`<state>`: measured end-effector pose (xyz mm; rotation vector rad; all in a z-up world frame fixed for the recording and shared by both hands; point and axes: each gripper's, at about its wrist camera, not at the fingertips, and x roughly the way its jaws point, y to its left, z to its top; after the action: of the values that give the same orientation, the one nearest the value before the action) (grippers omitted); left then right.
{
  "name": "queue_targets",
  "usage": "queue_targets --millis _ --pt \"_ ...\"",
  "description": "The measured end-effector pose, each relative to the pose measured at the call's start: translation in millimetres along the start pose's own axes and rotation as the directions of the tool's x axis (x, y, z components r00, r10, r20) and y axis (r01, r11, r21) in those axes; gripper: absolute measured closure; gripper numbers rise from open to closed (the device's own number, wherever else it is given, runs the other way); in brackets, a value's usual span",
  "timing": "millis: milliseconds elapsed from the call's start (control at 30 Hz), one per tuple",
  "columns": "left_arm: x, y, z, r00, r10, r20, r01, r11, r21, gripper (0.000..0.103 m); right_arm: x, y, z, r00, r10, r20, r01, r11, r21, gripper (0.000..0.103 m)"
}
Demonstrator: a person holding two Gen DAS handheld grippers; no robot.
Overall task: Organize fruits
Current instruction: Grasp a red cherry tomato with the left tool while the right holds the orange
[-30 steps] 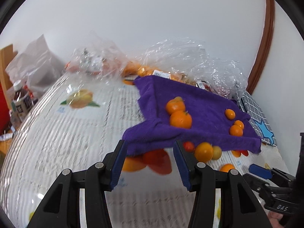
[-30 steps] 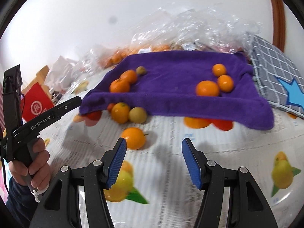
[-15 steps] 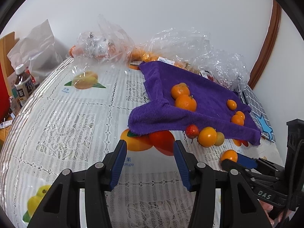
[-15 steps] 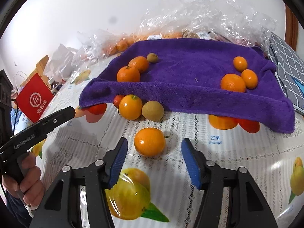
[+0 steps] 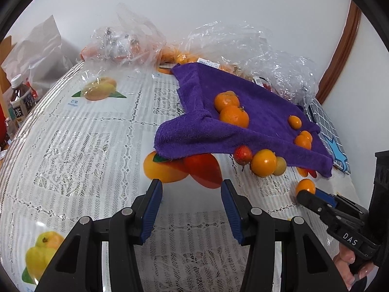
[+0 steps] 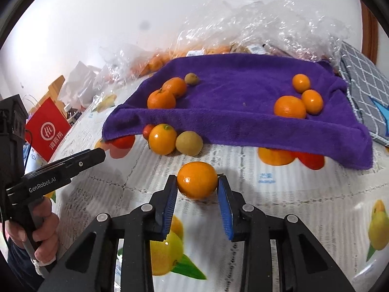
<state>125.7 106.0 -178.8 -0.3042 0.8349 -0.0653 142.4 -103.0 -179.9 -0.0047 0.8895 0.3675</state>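
A purple towel lies on the table with several oranges on it, two at its left and some at its right. An orange, a greenish-brown fruit and a small red fruit lie just off its near edge. A loose orange sits on the tablecloth between the fingertips of my right gripper, whose jaws stand close around it but still open. My left gripper is open and empty over the cloth, short of the towel.
Clear plastic bags with more fruit lie behind the towel. A grey checked cloth is at the right. A red bag and bottles stand at the left edge. The white lace tablecloth has printed fruit pictures.
My right gripper has moved forward and its jaws have narrowed around the loose orange. My left gripper has drawn back a little and stays open.
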Motion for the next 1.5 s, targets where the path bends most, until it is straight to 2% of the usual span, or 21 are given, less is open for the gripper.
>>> queue_targets --millis 100,267,433,567,733,933,1133,1333,1433,1500 --pt "-1 2 0 1.000 -0.016 0.001 0.016 1.000 -0.006 0.056 -6 -7 -2 1.000 -0.018 0.013 0.018 1.000 -0.006 0.069" --pt "0 -5 0 0.997 -0.071 -0.007 0.071 0.997 0.018 0.066 -19 -32 -7 0.999 -0.040 0.033 0.039 0.999 0.012 0.069" --pt "6 -19 6 0.996 -0.094 0.003 0.094 0.995 0.020 0.071 -28 -55 -10 0.992 -0.117 0.043 0.118 0.993 -0.012 0.069" --pt "18 -33 13 0.994 -0.106 -0.012 0.106 0.994 0.020 0.071 -31 -72 -10 0.986 -0.160 0.047 0.161 0.987 -0.017 0.069" --pt "39 -48 19 0.995 -0.096 -0.037 0.096 0.995 0.014 0.072 -36 -91 -10 0.994 -0.095 0.056 0.093 0.995 0.047 0.069" --pt "47 -53 25 0.995 -0.094 -0.029 0.094 0.996 0.007 0.072 -37 -89 -11 0.997 -0.050 0.065 0.048 0.998 0.046 0.069" --pt "58 -59 28 0.996 -0.064 -0.066 0.066 0.998 0.024 0.073 -35 -86 -11 0.997 -0.049 0.056 0.047 0.998 0.036 0.069" --pt "59 -66 27 0.997 -0.047 -0.064 0.051 0.997 0.062 0.073 -35 -86 -11 0.998 -0.048 0.052 0.046 0.998 0.038 0.069" --pt "60 -63 28 0.996 -0.057 -0.066 0.060 0.997 0.044 0.080 -34 -86 -11 0.998 -0.044 0.050 0.042 0.998 0.038 0.069" --pt "59 -58 28 0.995 -0.081 -0.060 0.082 0.996 0.021 0.080 -34 -87 -10 0.998 -0.042 0.050 0.040 0.998 0.040 0.069"
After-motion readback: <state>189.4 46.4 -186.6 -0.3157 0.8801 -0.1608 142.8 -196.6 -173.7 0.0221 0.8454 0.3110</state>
